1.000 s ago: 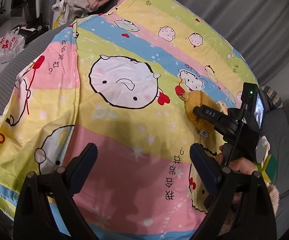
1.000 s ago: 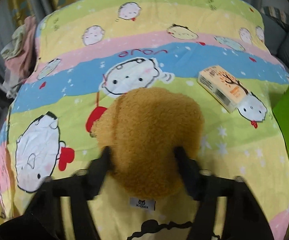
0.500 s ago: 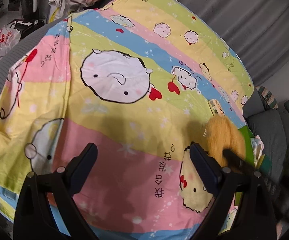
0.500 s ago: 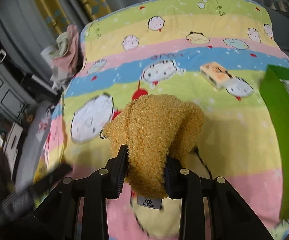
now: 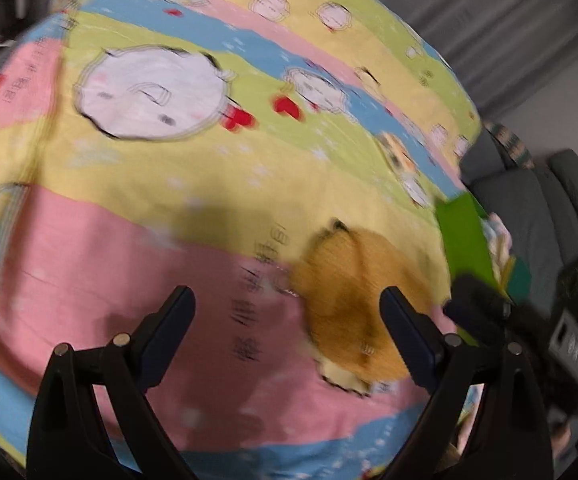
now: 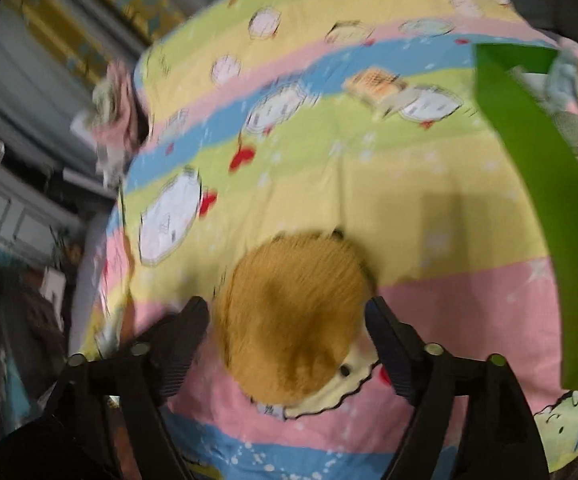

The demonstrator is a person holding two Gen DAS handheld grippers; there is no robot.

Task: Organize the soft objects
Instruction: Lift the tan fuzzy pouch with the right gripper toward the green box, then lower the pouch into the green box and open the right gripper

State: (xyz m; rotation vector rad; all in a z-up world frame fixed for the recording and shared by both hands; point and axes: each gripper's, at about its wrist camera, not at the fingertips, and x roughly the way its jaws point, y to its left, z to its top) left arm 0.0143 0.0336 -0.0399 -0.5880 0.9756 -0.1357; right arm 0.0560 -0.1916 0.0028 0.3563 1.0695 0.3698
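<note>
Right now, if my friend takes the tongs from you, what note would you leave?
Right tongs: open, jaws just spread, the brown plush toy between them, apparently let go.
Left tongs: open, empty.
Toy lies on the cartoon bedsheet, short of the green bin, which already holds soft things.
Orange box lies farther back on the sheet.
Left: get the toy into the bin.

wrist views angled down, sharing striped bedspread

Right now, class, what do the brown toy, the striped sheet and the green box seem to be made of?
Brown toy: fuzzy curly plush, probably synthetic fleece. Striped sheet: thin printed woven cloth, matte, with soft creases. Green box: flat, stiff, evenly coloured wall, perhaps card or fabric board; blur leaves it open.
</note>
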